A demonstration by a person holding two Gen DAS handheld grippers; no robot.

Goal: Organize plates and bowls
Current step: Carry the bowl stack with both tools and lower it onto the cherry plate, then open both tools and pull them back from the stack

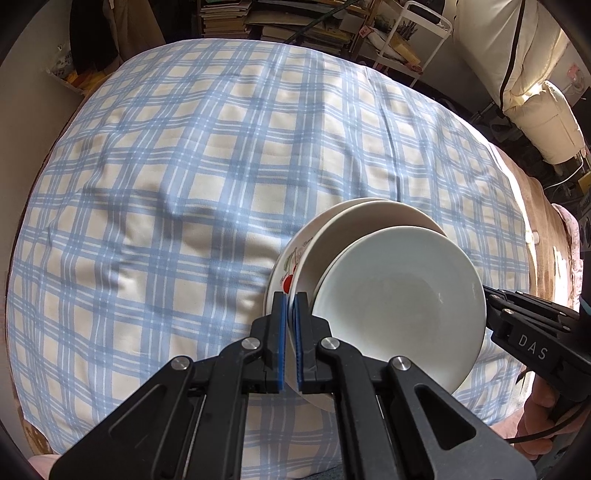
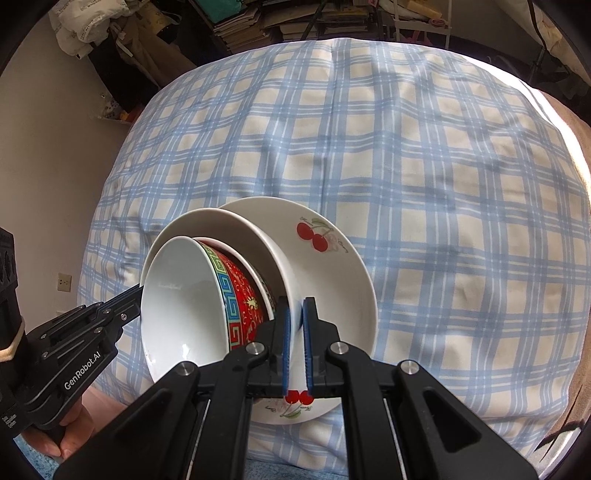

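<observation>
A stack of dishes is held tilted above the checked cloth. At the bottom is a cherry-print plate (image 2: 325,258), also in the left wrist view (image 1: 286,273). On it sits a plain white plate (image 2: 207,221), then a red patterned bowl (image 2: 242,295) and a white bowl (image 2: 181,306), whose inside shows in the left wrist view (image 1: 399,295). My left gripper (image 1: 290,295) is shut on the stack's rim on one side. My right gripper (image 2: 294,301) is shut on the cherry plate's rim on the opposite side.
A blue and cream checked cloth (image 1: 184,184) covers the table. Bookshelves (image 1: 266,22) and a white cart (image 1: 413,33) stand behind it. A cream cushion (image 1: 535,118) lies at the right. A wall (image 2: 55,147) is at the left.
</observation>
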